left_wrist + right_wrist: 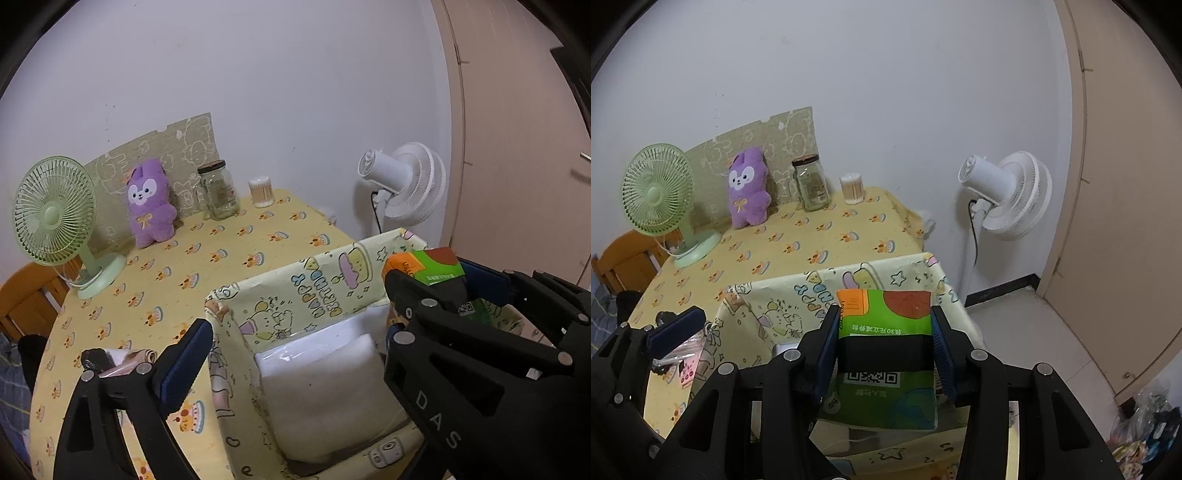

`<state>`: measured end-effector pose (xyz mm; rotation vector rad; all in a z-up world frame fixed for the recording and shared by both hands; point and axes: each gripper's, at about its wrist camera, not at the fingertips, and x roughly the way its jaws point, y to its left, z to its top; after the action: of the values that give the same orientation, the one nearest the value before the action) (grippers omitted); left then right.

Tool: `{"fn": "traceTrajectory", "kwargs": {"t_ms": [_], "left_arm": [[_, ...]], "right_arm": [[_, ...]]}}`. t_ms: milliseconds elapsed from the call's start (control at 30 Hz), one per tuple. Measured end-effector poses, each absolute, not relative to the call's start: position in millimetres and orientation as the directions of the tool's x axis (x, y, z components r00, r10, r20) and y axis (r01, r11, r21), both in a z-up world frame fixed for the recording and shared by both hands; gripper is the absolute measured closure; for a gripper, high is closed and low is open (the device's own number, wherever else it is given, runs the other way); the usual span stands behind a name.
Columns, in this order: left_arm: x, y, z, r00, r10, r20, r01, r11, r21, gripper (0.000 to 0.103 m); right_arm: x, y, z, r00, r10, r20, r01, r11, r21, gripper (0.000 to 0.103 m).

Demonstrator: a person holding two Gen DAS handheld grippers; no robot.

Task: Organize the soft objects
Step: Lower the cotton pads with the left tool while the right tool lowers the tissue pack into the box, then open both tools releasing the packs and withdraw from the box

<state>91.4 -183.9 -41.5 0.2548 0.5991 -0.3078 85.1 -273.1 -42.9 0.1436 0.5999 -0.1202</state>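
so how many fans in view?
2: green fan on the table's far-left corner, white fan on a stand by the wall beyond the table. None seems hidden.

Both views are evenly and rather dimly lit by soft indoor light, probably from overhead, with a cool grey cast on the wall [295, 74]. Shadows are faint; a soft one falls behind the green fan [55, 210]. Glare shows on the plastic-wrapped white pack [325, 391]. Fisheye bending curves the door frame [1082, 147], and black vignette fills the corners. Near parts look slightly soft.
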Motion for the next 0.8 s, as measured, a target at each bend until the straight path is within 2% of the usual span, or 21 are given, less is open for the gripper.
{"fn": "traceTrajectory", "kwargs": {"t_ms": [67, 133, 333, 800], "left_arm": [[92, -183, -43, 0.778, -0.215, -0.590, 0.364, 0.920, 0.143, 0.004], [92, -181, -43, 0.777, -0.220, -0.590, 0.364, 0.921, 0.136, 0.004], [88, -175, -38, 0.782, -0.234, -0.577, 0.361, 0.926, 0.113, 0.003], [73, -151, -22, 0.808, -0.243, -0.538, 0.340, 0.937, 0.087, 0.003]], "right_arm": [[86, -272, -44, 0.817, -0.067, -0.572, 0.149, 0.984, 0.098, 0.046], [86, -270, -44, 0.818, -0.072, -0.570, 0.152, 0.984, 0.094, 0.031], [77, -266, -37, 0.841, -0.059, -0.537, 0.136, 0.985, 0.105, 0.014], [63, -244, -18, 0.867, -0.079, -0.493, 0.130, 0.989, 0.070, 0.007]]}}
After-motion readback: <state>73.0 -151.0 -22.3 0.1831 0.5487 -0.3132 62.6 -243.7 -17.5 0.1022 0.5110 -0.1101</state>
